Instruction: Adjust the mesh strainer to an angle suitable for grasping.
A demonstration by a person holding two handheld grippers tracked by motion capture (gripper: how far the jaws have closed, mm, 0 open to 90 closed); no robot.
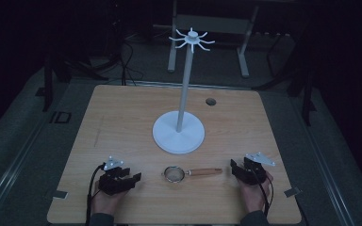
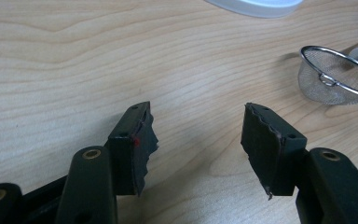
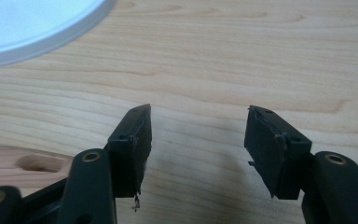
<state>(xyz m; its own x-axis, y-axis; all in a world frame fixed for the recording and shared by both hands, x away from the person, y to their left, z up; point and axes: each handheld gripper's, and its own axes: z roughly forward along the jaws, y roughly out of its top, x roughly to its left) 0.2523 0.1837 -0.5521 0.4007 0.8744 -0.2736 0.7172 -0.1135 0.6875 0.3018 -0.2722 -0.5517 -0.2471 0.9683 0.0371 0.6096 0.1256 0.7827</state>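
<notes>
A small metal mesh strainer (image 1: 173, 173) with a wooden handle (image 1: 204, 173) lies near the table's front edge, handle pointing right. A white stand (image 1: 179, 133) with a tall pole and hooked arms on top rises behind it at mid-table. My left gripper (image 1: 131, 180) rests on the table left of the strainer, jaws wide apart and empty (image 2: 198, 135); the strainer bowl (image 2: 333, 77) lies off to its right. My right gripper (image 1: 235, 167) rests right of the handle's end, open and empty (image 3: 198, 137); the wooden handle (image 3: 18, 163) lies at its lower left.
The wooden table (image 1: 122, 117) has a small round hole (image 1: 210, 101) at the back right. The stand's white base shows as a rim (image 2: 256, 5) and as a disc (image 3: 32, 25). Dark floor, cables and a grey frame lie beyond the far edge.
</notes>
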